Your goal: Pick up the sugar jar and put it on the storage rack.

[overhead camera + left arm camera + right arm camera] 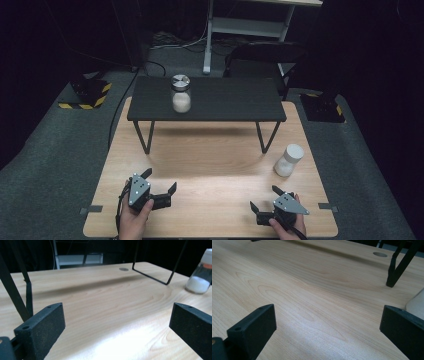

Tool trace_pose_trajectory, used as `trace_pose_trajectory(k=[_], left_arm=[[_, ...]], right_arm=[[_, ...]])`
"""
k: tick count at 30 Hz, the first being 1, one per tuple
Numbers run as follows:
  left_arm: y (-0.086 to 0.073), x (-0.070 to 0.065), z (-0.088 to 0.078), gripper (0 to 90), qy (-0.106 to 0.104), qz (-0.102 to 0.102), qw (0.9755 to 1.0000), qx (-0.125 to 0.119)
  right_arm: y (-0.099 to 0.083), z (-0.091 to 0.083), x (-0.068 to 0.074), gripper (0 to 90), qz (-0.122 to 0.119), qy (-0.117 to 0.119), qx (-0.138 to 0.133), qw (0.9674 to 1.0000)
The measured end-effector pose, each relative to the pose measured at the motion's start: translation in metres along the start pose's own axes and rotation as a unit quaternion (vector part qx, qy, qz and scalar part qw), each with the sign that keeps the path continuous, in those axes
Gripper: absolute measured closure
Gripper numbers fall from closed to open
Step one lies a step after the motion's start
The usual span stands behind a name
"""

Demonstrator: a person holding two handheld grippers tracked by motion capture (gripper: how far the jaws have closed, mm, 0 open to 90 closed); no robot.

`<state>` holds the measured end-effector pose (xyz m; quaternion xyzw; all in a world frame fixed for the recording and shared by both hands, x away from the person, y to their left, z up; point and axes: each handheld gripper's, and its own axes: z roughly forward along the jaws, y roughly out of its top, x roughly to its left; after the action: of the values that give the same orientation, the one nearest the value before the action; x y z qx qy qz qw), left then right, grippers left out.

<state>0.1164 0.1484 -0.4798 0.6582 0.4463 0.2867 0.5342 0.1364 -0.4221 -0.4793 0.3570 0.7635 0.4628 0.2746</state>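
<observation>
I hold my left gripper and right gripper low at the near edge, jaws wide, empty. The white-capped plastic bottle of white powder stands far-right of my right gripper, on the light wooden table.

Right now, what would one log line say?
left gripper: open, empty | right gripper: open, empty | white-lidded jar: on table | metal-lidded jar: on shelf

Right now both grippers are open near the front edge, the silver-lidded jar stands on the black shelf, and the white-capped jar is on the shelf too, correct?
Not quite. The white-capped jar stands on the wooden table, right of the black shelf, as the high view shows. The silver-lidded jar is on the shelf, and the left gripper and right gripper are open.
</observation>
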Motion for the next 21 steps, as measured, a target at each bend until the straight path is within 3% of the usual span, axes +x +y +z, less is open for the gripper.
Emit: trace_pose_trajectory(k=[9, 21], left_arm=[[-0.012, -0.002, -0.001, 0.2, 0.002, 0.004, 0.9998, 0.02], [-0.018, -0.006, 0.003, 0.2, 0.004, 0.034, 0.998, 0.054]], right_arm=[[0.0, 0.0, 0.001, 0.1, -0.004, -0.001, -0.001, 1.0], [0.001, 0.0, 0.004, 0.1, -0.009, -0.005, 0.002, 0.9999]])
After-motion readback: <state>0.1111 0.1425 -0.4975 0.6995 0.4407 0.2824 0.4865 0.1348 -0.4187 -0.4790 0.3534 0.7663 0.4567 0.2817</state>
